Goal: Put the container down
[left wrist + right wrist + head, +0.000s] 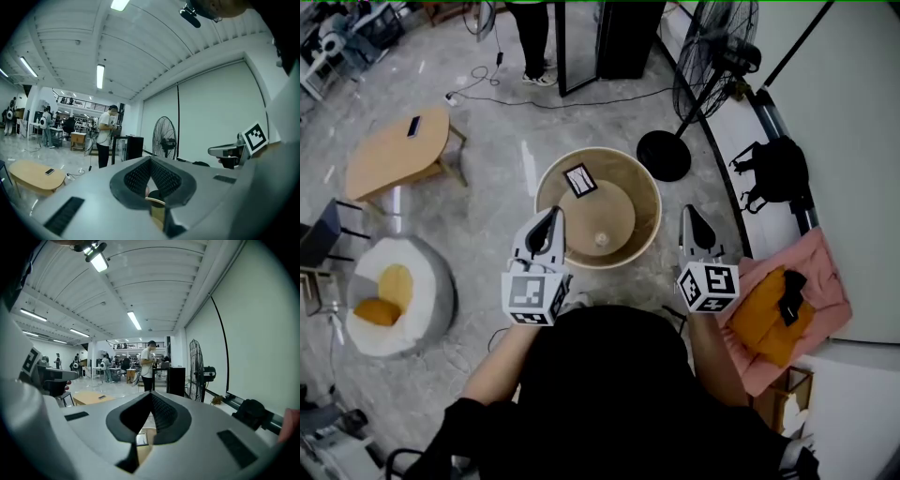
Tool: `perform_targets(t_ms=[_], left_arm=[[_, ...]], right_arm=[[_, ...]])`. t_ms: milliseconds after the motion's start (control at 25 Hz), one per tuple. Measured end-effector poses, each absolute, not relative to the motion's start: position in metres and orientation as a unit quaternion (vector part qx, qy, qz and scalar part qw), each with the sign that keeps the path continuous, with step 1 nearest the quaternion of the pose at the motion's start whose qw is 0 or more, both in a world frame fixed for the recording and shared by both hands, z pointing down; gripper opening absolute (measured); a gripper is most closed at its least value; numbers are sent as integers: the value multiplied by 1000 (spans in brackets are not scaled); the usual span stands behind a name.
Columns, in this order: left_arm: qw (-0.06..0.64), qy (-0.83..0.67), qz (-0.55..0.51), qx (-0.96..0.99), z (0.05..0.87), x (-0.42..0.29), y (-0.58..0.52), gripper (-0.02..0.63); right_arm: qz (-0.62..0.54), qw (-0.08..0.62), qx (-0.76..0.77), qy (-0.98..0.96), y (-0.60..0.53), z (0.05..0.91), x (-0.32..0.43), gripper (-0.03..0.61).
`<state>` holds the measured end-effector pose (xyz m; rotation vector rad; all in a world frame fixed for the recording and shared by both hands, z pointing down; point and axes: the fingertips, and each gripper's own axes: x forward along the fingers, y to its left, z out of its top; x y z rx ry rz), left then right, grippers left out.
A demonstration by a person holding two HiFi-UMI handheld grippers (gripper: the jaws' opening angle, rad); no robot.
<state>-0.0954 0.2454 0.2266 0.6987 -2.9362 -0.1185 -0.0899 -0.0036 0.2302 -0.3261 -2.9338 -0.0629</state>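
A round tan container (639,184) hangs in front of me above the floor, with a black-and-white card (579,180) lying inside it. My left gripper (551,217) sits on the container's near-left rim, shut on it. In the left gripper view the pads (151,161) meet and the tan rim (157,208) shows just under them. My right gripper (688,212) is shut and stands just right of the rim, with a small gap. Its own view shows the jaws (151,395) together, with tan wall (143,453) and the card (141,439) below.
A standing fan (712,56) with a black base (664,155) is ahead on the right, beside a black bag (773,173). Pink bedding with an orange cushion (773,319) lies right. A low wooden table (398,150) and a white beanbag (403,291) are left. A person (532,42) stands ahead.
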Motion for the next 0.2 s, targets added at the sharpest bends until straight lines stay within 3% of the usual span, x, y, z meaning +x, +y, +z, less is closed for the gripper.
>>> perform_targets(t_ms=[200], left_arm=[[66, -969, -34, 236, 235, -97, 247, 20]], right_arm=[[-22, 101, -112, -988, 6, 238, -87, 21]])
